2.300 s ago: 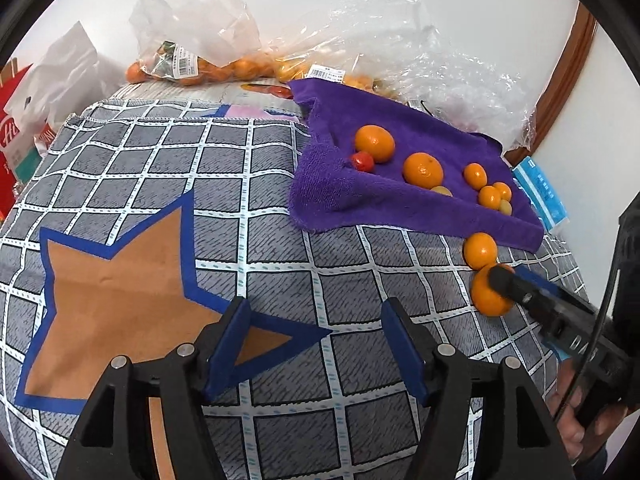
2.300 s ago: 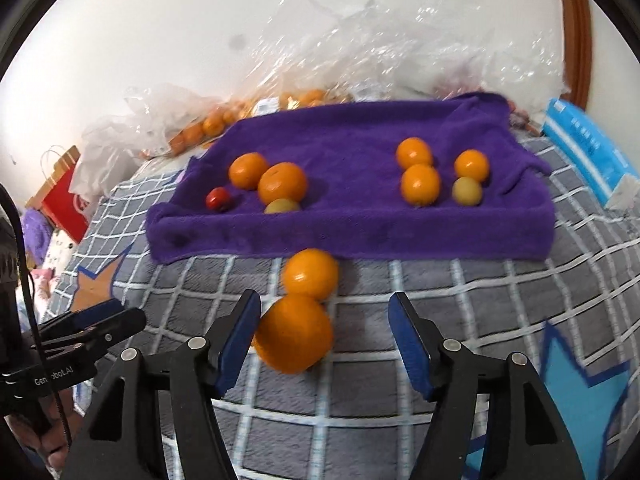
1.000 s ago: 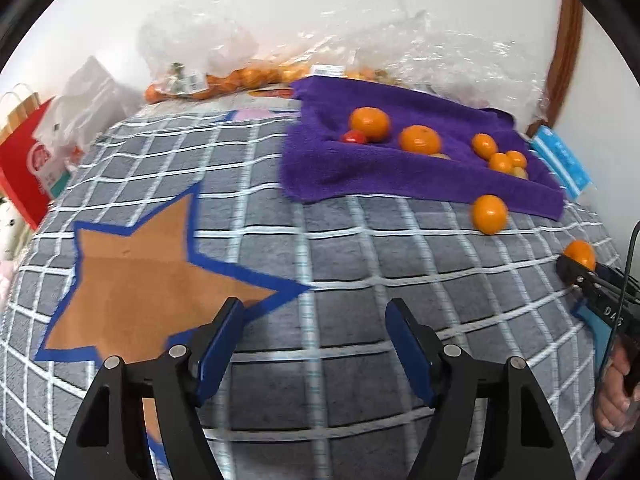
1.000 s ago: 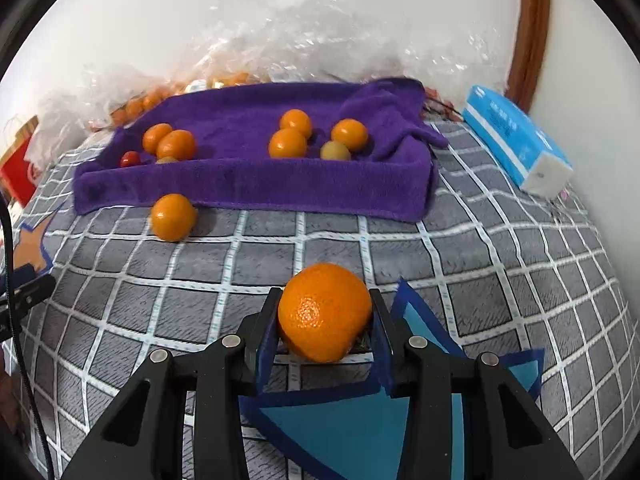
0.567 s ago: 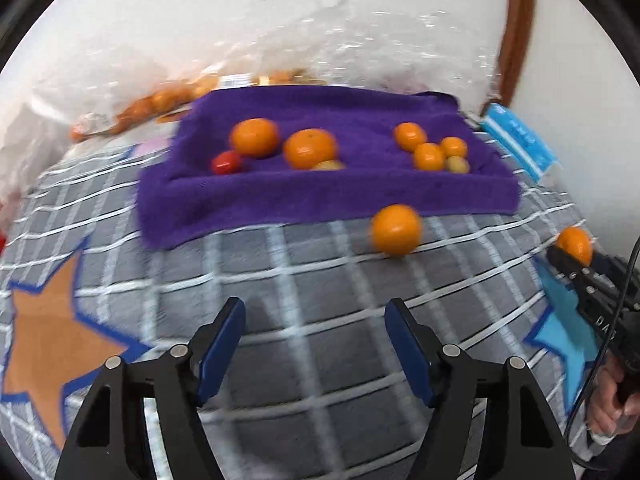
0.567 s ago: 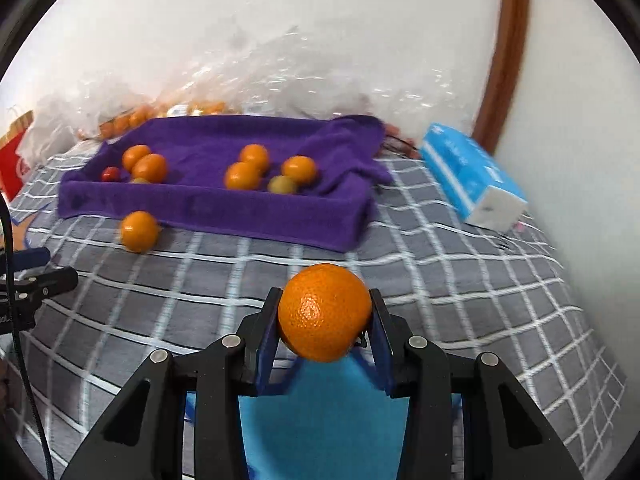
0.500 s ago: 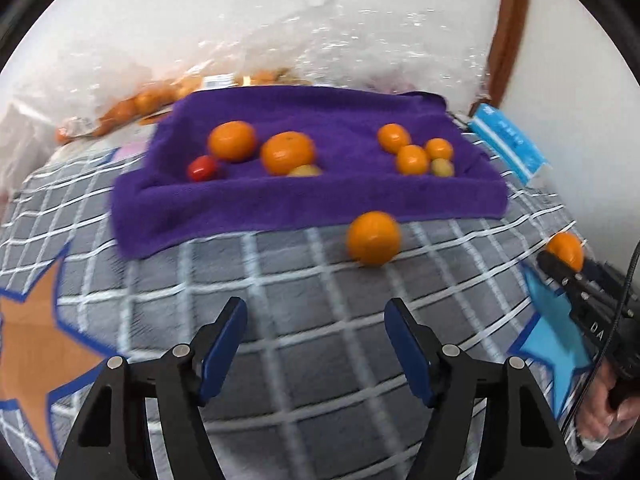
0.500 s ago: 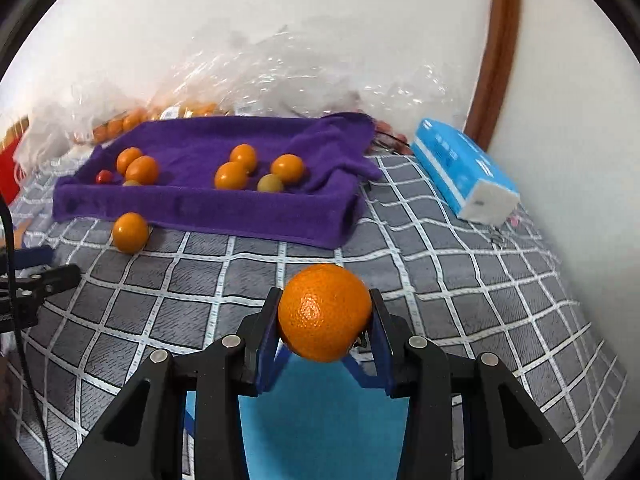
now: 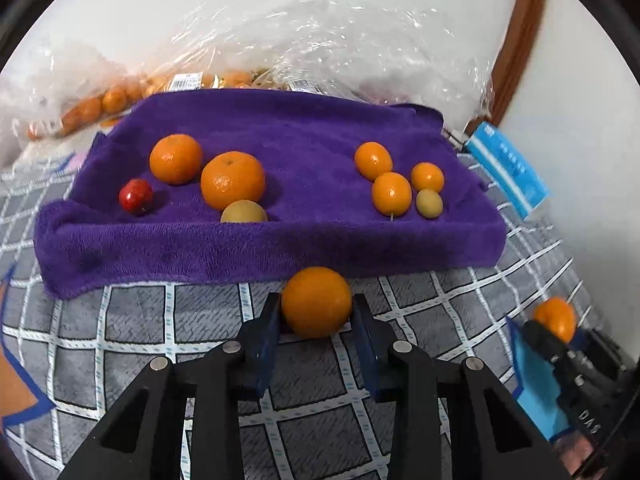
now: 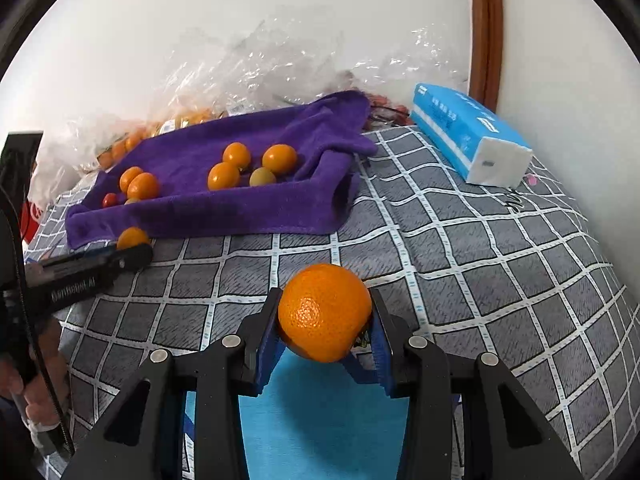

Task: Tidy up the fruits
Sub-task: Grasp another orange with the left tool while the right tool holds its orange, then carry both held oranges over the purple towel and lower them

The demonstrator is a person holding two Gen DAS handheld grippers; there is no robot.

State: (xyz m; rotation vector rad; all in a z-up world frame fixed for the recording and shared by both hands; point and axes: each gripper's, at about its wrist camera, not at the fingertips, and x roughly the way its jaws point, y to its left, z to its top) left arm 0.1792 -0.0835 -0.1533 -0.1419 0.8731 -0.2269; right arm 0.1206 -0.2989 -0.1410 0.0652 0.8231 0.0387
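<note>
Step in hand: picking loose fruit off the grey checked bedspread (image 9: 132,332); the left gripper (image 9: 316,320) has its black jaws with blue pads closing round a round orange mandarin (image 9: 316,302) that lies on the bedspread just in front of the folded purple towel (image 9: 280,240); pads look touching both flanks, fruit not lifted; the right gripper (image 10: 325,320) is pinching a larger round orange (image 10: 324,312) firmly, held clear above a light blue star patch (image 10: 316,412) on the cover.

On the towel: two oranges, a small red fruit (image 9: 136,196) and a yellowish one to the left; three small mandarins plus a small green-yellow fruit (image 9: 429,204) to the right; clear plastic bags (image 9: 320,40) behind, blue tissue pack (image 10: 464,136) by the wall.

Next move likely calls for finishing the squeeze, lifting straight up, carrying to the matching group; risk of the fruit rolling if the grip sits low.

Pose: both grippers pitched steeply downward, side by side; left one near the towel edge, right one well off to its right; a hand (image 10: 36,380) shows at the left gripper's handle.
</note>
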